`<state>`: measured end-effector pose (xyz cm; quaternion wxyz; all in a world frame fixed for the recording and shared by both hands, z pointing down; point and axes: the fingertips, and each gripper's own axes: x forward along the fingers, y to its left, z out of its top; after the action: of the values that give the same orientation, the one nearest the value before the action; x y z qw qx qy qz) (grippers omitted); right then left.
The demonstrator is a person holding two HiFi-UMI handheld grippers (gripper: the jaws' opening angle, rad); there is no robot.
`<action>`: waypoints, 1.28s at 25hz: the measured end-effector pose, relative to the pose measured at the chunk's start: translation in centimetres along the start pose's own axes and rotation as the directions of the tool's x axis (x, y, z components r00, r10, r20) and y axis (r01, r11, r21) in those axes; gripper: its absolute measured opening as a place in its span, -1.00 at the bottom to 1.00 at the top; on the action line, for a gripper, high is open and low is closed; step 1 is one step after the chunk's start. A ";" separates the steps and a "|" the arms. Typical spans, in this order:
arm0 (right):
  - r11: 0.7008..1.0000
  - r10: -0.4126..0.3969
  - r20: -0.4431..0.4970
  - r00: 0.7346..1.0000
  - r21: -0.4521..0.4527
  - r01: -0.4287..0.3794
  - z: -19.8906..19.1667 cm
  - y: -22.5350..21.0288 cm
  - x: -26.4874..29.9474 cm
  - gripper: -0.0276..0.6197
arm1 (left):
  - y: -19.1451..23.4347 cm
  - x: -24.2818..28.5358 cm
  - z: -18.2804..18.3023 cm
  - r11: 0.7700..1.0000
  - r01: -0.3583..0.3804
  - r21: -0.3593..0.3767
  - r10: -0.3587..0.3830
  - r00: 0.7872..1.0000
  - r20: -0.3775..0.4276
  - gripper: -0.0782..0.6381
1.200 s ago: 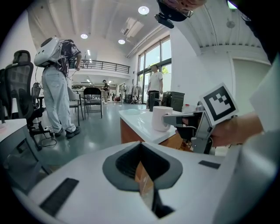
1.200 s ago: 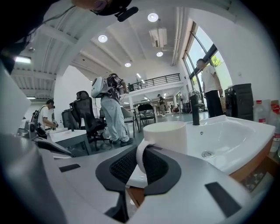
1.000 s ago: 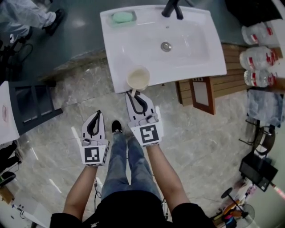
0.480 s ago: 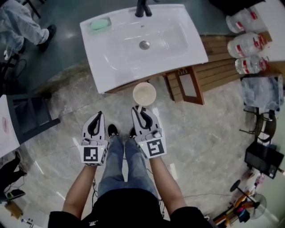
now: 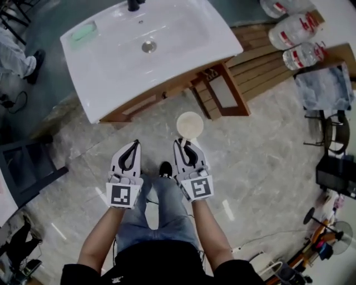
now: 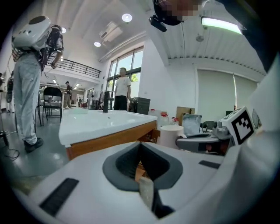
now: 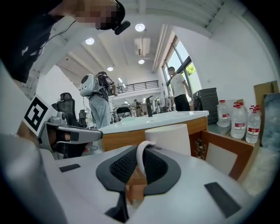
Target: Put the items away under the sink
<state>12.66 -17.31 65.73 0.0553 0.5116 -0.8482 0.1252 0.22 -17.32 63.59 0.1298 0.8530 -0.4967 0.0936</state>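
The right gripper [image 5: 181, 142] pinches the handle [image 7: 141, 158] of a white mug [image 5: 189, 124]. Its jaws are almost together, with the thin loop squeezed between the dark pads. The mug is upright in the air, out in front of the sink [image 5: 111, 83] and off its front right corner, clear of the white rim. In the right gripper view the mug's body stands just beyond the jaws, with the sink's top behind it. The left gripper [image 5: 135, 145] is pressed together with nothing in it, its tips meeting. It is held side by side with the right one, also in front of the sink and about as far from it. Under the sink, the wooden cabinet [image 5: 149, 101] has its door [image 5: 222, 92] swung open at the right end. The mug is near that door's outer edge and apart from it. A dark tap [image 5: 133, 4] stands at the sink's back edge and the drain [image 5: 148, 47] sits in the middle of the basin. A pale green thing [image 5: 84, 32], perhaps a bar of soap, lies on the back left corner. To the right of the sink, large water bottles [image 5: 292, 30] lie on wooden slats. The person's legs in jeans [image 5: 158, 206] show between the two grippers, on the side away from the sink.
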 end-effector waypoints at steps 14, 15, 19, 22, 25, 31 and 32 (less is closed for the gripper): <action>0.999 -0.027 0.084 0.996 -0.030 0.029 -19.7 -8.6 8.9 -0.78 | 1.3 9.4 -19.9 0.993 0.112 0.033 -0.114 0.990 0.079 -0.76; 0.999 -0.027 0.092 0.995 -0.028 0.030 -20.3 -9.4 10.0 -0.78 | 1.6 9.9 -20.8 0.993 0.113 0.034 -0.115 0.990 0.082 -0.76; 0.999 -0.038 0.129 0.991 -0.030 0.042 -21.7 -12.9 15.2 -0.78 | 2.9 11.0 -23.3 0.992 0.117 0.043 -0.120 0.989 0.088 -0.76; 0.998 -0.052 0.164 0.985 -0.038 0.059 -21.7 -15.3 18.9 -0.78 | 3.6 11.4 -25.0 0.990 0.119 0.078 -0.126 0.989 0.083 -0.76; 0.997 -0.050 0.192 0.980 -0.045 0.060 -21.1 -17.0 22.1 -0.79 | 4.3 11.6 -26.2 0.990 0.111 0.081 -0.118 0.990 0.075 -0.76; 0.998 -0.009 0.262 0.965 -0.055 0.025 -19.6 -17.6 26.4 -0.79 | 5.3 11.0 -27.1 0.991 0.097 0.092 -0.102 0.994 0.050 -0.76; 0.998 -0.001 0.267 0.964 -0.058 0.017 -19.5 -17.6 26.6 -0.79 | 5.2 10.8 -27.4 0.990 0.098 0.099 -0.103 0.994 0.041 -0.76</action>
<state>15.01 -42.59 93.09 -0.0435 0.5259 -0.8489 0.0295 0.12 -20.12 93.37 0.0813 0.8842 -0.4509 0.0913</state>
